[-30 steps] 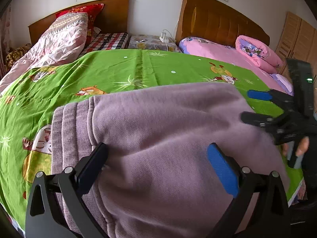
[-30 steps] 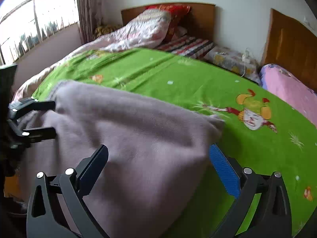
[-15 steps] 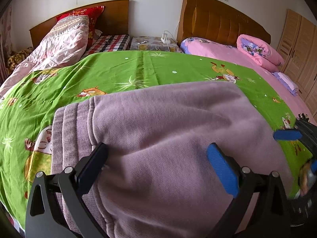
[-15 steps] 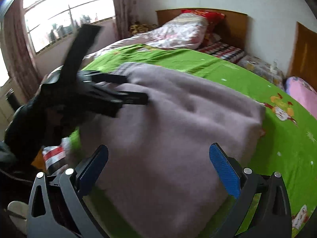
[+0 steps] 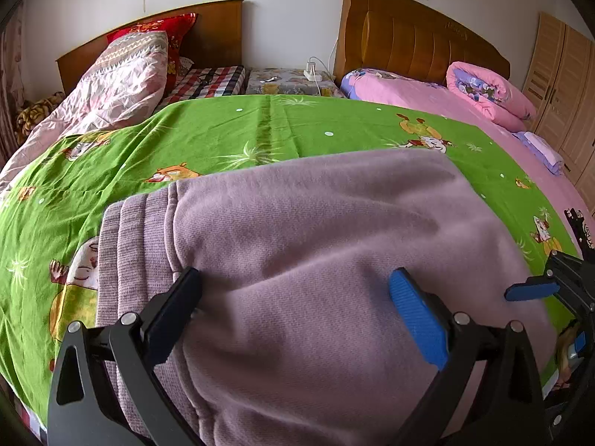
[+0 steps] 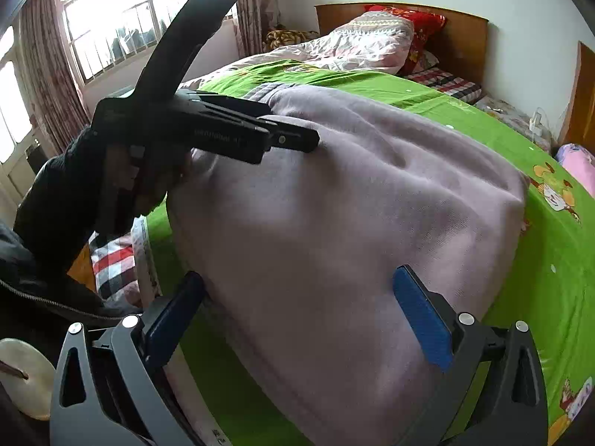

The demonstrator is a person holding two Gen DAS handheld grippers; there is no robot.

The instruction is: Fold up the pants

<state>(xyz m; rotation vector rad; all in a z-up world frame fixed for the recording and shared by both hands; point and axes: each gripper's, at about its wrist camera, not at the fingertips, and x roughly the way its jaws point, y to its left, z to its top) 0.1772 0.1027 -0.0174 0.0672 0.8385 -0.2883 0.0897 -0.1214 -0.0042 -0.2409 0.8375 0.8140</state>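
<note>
The mauve knit pants [image 5: 319,245] lie folded on the green cartoon sheet [image 5: 223,133], ribbed waistband [image 5: 126,260] at the left. They also show in the right wrist view [image 6: 353,223]. My left gripper [image 5: 297,304] is open and empty, just above the near part of the pants; it also shows from the side in the right wrist view [image 6: 297,139]. My right gripper [image 6: 297,308] is open and empty over the pants' near right end; its blue fingertip [image 5: 531,291] shows at the right edge of the left wrist view.
A pink patterned quilt [image 5: 111,85] and red pillow [image 5: 163,29] lie at the far left. A pink bed [image 5: 446,100] with a rolled quilt [image 5: 487,93] stands at the right, wardrobe [image 5: 561,85] beyond. A window [image 6: 122,18] is on the left wall.
My right gripper has swung from the pants' far right side round to their near right end. The left gripper has stayed in place. The pants have not moved.
</note>
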